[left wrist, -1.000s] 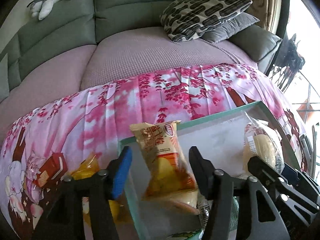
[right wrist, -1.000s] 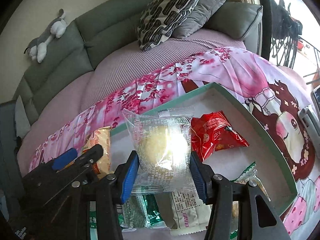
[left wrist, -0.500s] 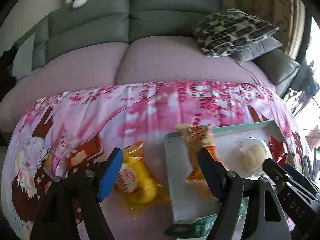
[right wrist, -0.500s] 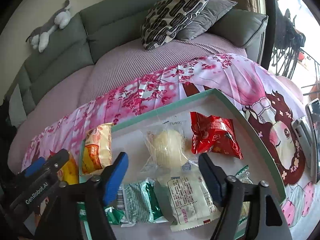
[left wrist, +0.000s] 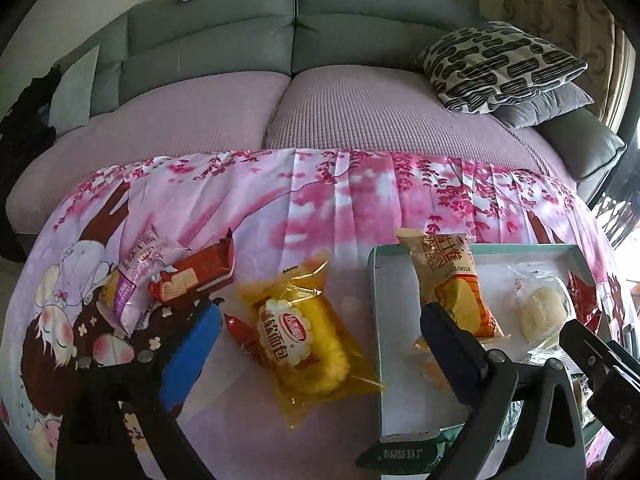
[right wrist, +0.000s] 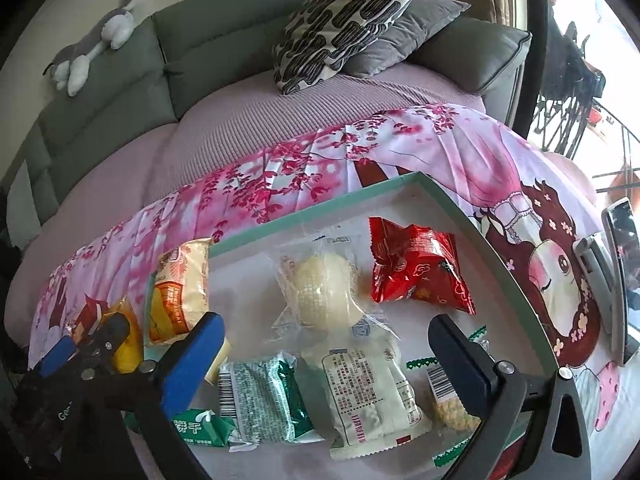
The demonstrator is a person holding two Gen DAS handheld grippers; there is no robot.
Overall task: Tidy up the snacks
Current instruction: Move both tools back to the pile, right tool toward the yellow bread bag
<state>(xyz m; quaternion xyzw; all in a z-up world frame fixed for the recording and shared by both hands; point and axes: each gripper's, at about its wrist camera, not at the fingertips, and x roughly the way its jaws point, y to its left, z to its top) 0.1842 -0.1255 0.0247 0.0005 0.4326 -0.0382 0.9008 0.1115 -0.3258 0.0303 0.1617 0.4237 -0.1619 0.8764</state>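
Note:
My left gripper hangs over the floral cloth, its jaws opening. A yellow bread packet lies on the cloth below the gap, untouched. To its right, an orange-and-cream packet leans over the rim of the green-rimmed tray. My right gripper hovers over the tray, jaws also opening with nothing pressed between them. Below it lie a pale bun in clear wrap, a white packet and a green packet. A red packet lies further back.
On the cloth left of the yellow packet lie a brown biscuit packet, a purple-white packet and a small red sweet. A phone on a stand is right of the tray. A grey sofa with cushions lies behind.
Both grippers opened wide. The left let the orange-and-cream packet go at the tray's rim and shifted left over the yellow packet. The right released the bun, which now lies in the tray.

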